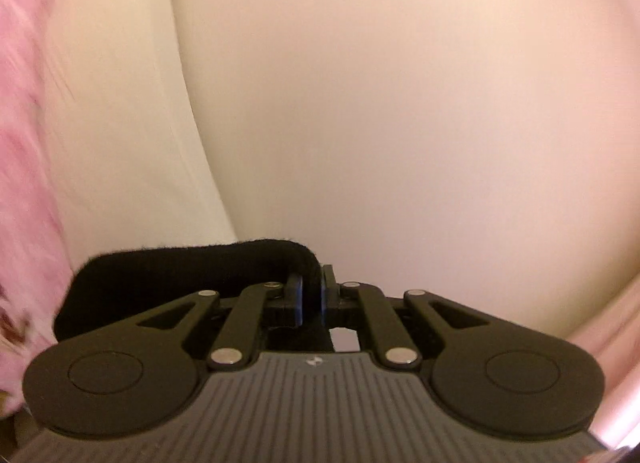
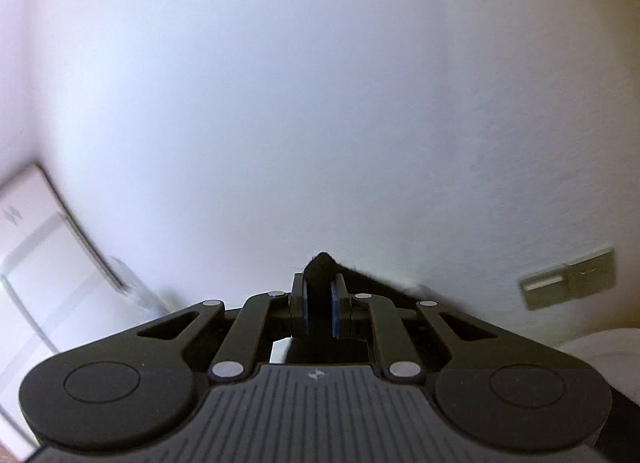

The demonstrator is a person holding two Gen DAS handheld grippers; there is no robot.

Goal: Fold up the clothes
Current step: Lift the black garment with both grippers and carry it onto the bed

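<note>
My left gripper [image 1: 311, 290] is shut on a black garment [image 1: 168, 275]; the cloth bends out of the jaws and hangs off to the left. My right gripper [image 2: 319, 295] is shut on the same kind of black cloth [image 2: 320, 263]; a bunched tip sticks up between the pads and an edge runs off to the right. Both grippers point up at walls, so the rest of the garment is hidden.
The left wrist view shows a cream wall [image 1: 400, 103] and a pink fluffy thing [image 1: 20, 143] at the left edge. The right wrist view shows a white wall [image 2: 320, 103], white boxes [image 2: 40, 243] at the left and a wall socket [image 2: 568, 283] at the right.
</note>
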